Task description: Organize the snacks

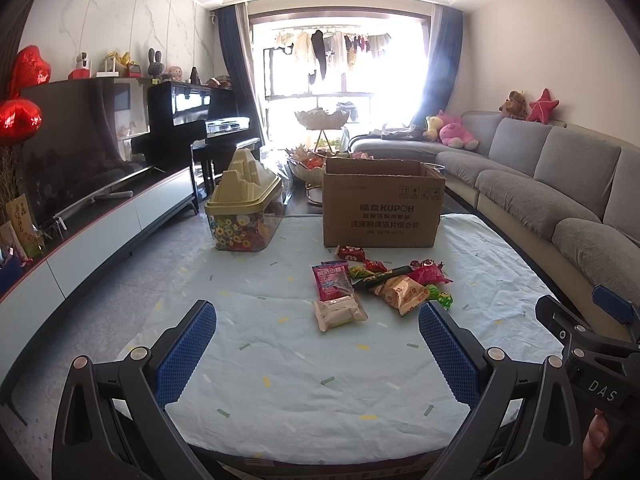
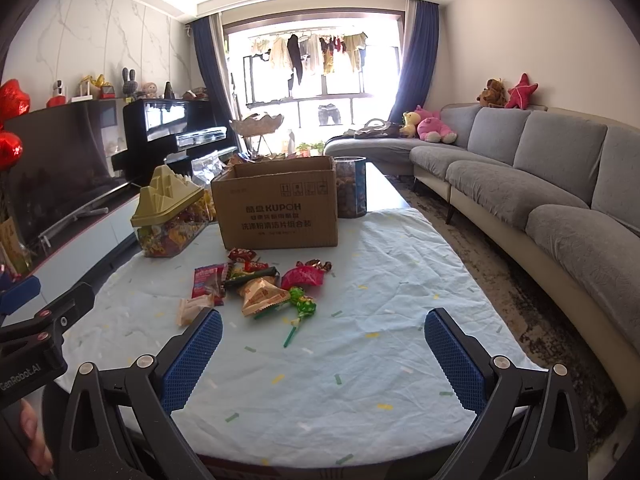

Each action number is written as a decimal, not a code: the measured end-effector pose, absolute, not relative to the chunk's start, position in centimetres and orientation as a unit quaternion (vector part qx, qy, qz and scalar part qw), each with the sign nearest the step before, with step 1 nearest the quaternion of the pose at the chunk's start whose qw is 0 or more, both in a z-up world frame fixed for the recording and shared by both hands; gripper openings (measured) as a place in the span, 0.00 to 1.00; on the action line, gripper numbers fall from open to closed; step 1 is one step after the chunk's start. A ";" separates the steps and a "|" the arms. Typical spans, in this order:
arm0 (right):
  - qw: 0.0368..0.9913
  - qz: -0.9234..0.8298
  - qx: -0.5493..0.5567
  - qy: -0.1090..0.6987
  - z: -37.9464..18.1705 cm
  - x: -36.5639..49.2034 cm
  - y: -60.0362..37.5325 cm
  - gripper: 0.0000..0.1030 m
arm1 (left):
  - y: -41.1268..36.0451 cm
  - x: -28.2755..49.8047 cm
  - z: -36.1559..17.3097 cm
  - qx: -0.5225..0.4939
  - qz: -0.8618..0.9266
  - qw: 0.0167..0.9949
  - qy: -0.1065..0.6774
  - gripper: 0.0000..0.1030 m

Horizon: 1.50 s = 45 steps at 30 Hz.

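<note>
Two black grippers with blue ribbed fingers, the left gripper (image 1: 318,344) and the right gripper (image 2: 323,350), hover with fingers spread wide and empty over the near edge of the pale blue cloth-covered worktop (image 1: 280,380). Farther on lies one loose pile of about ten wrapped snacks (image 1: 376,284). Behind it stands one open brown cardboard box (image 1: 382,204), with one clear candy-filled tub with a yellow lid (image 1: 244,204) to its left.

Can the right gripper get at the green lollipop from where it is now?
Probably yes. The right gripper is open, and the green lollipop lies at the near edge of the snack pile with only bare tablecloth in between.
</note>
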State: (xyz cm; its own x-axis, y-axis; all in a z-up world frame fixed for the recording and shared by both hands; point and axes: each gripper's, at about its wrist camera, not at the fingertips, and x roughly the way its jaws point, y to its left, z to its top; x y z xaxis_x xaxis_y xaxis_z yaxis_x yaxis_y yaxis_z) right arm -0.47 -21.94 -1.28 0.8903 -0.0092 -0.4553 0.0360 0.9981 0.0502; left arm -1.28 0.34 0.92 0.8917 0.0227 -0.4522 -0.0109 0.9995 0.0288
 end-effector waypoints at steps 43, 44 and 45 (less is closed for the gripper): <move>0.951 0.020 0.014 0.307 -5.8 5.3 -20.3 0.99 | 0.2 4.7 -4.7 0.025 -0.021 0.960 0.277 1.00; 0.951 0.021 0.013 0.310 -5.9 5.7 -20.3 0.99 | 0.2 5.2 -4.9 0.025 -0.021 0.960 0.279 0.99; 0.950 0.023 0.012 0.311 -6.1 6.1 -20.2 0.99 | 0.2 5.8 -5.2 0.024 -0.023 0.959 0.283 0.98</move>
State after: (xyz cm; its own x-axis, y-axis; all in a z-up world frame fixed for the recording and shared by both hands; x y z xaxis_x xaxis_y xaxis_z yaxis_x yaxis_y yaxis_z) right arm 6.11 -20.17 -6.08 0.8055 0.0504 -0.5905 -0.0357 0.9987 0.0366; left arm 5.78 0.19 -5.19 0.8387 -0.0297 -0.5439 0.0567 0.9979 0.0329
